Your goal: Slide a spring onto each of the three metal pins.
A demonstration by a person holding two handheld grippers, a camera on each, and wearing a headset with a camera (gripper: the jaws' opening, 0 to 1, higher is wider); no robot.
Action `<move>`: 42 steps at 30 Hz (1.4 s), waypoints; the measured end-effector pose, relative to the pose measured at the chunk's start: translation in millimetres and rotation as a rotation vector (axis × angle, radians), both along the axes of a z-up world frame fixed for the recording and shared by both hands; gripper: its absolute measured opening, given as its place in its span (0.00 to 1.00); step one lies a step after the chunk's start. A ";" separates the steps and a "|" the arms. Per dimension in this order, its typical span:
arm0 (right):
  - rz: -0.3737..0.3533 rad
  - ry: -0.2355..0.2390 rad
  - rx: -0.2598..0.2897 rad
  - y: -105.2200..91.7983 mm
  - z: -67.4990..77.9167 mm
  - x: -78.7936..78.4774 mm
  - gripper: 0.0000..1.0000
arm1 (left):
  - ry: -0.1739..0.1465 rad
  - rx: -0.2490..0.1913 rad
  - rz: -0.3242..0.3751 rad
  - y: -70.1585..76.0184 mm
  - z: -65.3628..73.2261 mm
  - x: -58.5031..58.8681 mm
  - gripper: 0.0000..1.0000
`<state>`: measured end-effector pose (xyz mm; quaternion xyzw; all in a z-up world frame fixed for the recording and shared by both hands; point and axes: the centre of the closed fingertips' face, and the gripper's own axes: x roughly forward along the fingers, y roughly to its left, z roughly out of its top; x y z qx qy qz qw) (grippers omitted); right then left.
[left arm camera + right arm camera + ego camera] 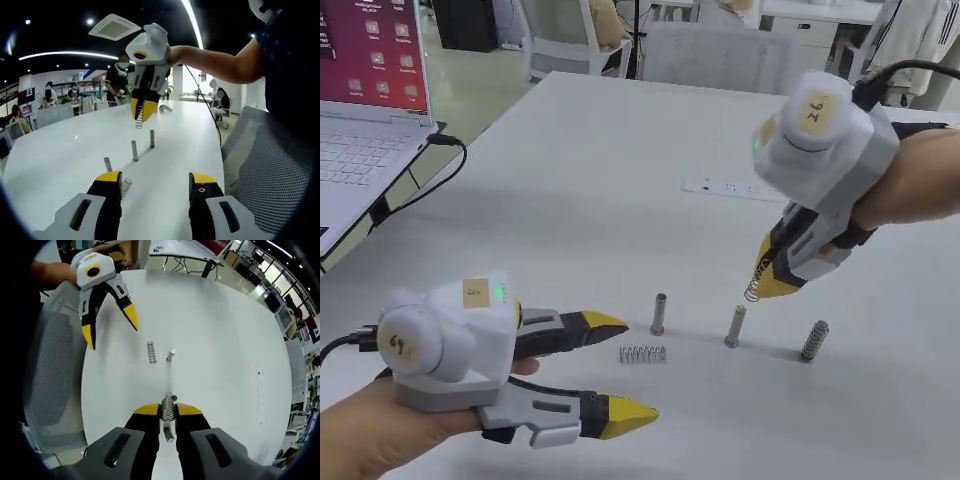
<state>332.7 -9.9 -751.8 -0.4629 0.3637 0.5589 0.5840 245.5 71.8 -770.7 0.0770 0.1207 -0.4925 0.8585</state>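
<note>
Three short metal pins stand in a row on a white counter (570, 180): the left pin (659, 313) and middle pin (735, 326) are bare, while the right pin (819, 327) already wears a fitted spring (813, 343). The right tool (770, 283) is clamped shut on a second spring (752, 289), held just above the middle pin (whether they touch, I cannot tell). The left tool (618, 368) hovers low with its jaws spread wide, and a loose spring (642, 353) lies on the counter just ahead of its tips, near the left pin.
</note>
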 end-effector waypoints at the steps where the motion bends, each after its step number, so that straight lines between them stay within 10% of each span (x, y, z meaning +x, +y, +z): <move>1: -0.004 0.005 0.000 0.0 -1.2 1.0 0.09 | 0.000 0.001 0.000 0.2 -0.1 0.1 0.48; 42: -0.050 0.069 -0.037 2.2 -51.5 14.8 0.09 | 0.001 0.009 0.015 4.7 -0.5 0.8 0.47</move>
